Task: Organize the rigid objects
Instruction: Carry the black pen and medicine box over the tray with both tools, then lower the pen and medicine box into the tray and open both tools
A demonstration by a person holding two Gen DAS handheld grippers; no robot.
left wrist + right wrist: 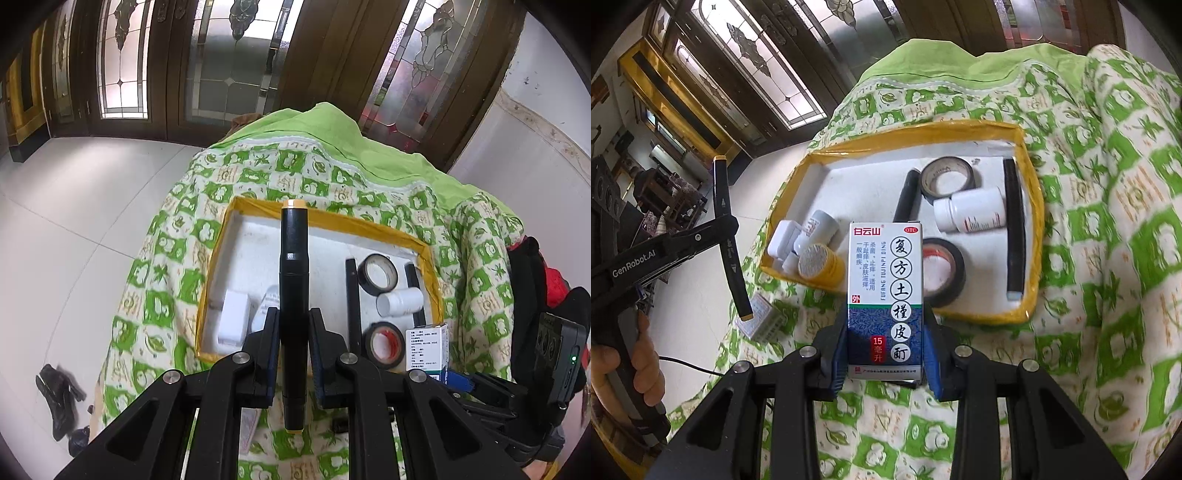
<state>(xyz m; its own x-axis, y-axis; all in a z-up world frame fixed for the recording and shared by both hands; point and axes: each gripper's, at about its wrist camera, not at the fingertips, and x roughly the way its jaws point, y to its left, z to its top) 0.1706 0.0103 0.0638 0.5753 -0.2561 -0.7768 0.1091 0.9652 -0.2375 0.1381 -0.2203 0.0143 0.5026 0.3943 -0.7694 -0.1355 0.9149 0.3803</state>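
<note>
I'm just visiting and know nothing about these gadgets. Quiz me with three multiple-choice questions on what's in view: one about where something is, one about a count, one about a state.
1. Where does the white pill bottle lie?
A. Inside the yellow-rimmed tray
B. On the floor
C. In a gripper

2. How many rolls of black tape are in the tray?
A. One
B. Two
C. Four

3. What is the right gripper doing?
A. Standing open with nothing in it
B. Clamping a medicine box
C. Clamping a tape roll

Answers:
1. A: it lies on its side on the tray floor.
2. B: one roll beyond the bottle, one nearer.
3. B: the box stands between its pads, while the left gripper clamps a black marker.
</note>
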